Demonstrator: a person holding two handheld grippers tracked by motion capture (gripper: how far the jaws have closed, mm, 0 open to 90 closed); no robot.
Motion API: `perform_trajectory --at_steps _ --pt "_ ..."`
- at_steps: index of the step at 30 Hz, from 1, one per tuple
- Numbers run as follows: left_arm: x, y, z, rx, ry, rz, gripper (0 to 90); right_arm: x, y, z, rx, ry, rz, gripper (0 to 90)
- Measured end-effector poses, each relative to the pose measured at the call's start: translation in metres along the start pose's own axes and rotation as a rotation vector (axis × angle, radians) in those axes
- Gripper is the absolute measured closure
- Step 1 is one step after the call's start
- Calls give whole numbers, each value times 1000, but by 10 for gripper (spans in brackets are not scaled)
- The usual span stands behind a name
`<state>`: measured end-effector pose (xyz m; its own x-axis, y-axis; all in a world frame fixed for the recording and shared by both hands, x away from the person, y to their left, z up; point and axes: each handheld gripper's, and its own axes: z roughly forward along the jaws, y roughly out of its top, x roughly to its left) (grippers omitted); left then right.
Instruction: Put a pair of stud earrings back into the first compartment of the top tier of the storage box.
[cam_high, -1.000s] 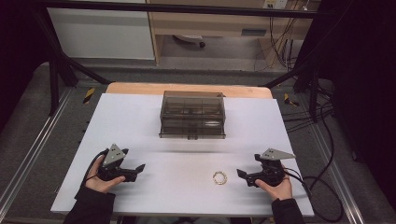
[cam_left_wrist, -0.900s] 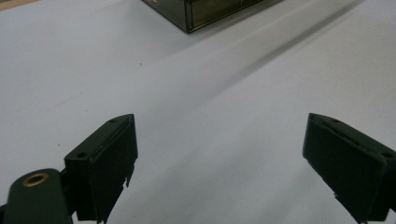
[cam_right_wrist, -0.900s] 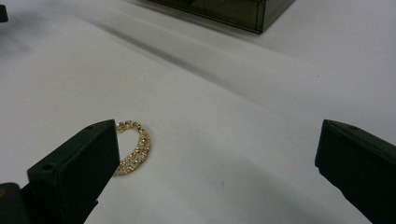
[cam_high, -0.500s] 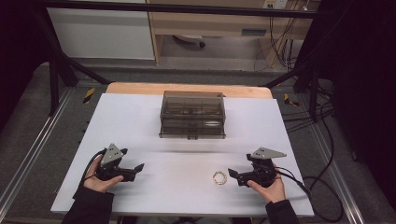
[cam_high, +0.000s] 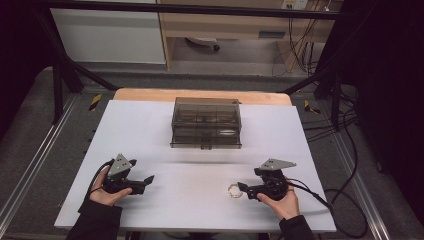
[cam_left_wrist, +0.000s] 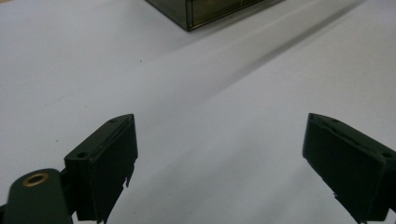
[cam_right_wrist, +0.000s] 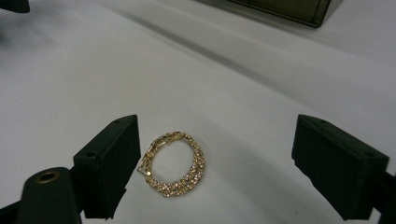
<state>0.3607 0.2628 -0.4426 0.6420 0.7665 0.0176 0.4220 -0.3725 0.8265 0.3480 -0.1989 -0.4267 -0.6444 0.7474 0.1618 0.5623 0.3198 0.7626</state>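
Left tool: resting low on the counter in the person's left hand, jaws spread wide, nothing between them.
Box: dark see-through case, mid-counter, well beyond both tools.
Bracelet: gold, lying flat on the counter — just ahead of the right tool's tips.
Right tool: jaws wide apart; in the right gripper view the bracelet sits between them, close beside the left-hand jaw — not gripped.
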Motion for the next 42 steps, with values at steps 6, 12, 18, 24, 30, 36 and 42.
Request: perform_trajectory --at_steps 6,12,18,24,30,36,42 --pt "0 0 1 -1 -2 0 102 4 -1 6 11 12 -4 289" --pt "0 0 0 -1 -4 0 103 9 0 13 59 -4 -14 382" --pt "0 0 1 -2 -6 -1 103 11 -3 19 88 -25 -27 509" --pt "0 0 1 -4 -7 -4 102 12 -4 22 109 -20 -5 580" --pt "0 0 0 -5 -6 -7 102 12 -6 25 138 -28 2 640" --pt "0 0 1 -4 -7 -5 102 12 -6 25 155 -41 12 707" --pt "0 0 1 -4 -7 -5 102 12 -6 25 155 -37 22 744"
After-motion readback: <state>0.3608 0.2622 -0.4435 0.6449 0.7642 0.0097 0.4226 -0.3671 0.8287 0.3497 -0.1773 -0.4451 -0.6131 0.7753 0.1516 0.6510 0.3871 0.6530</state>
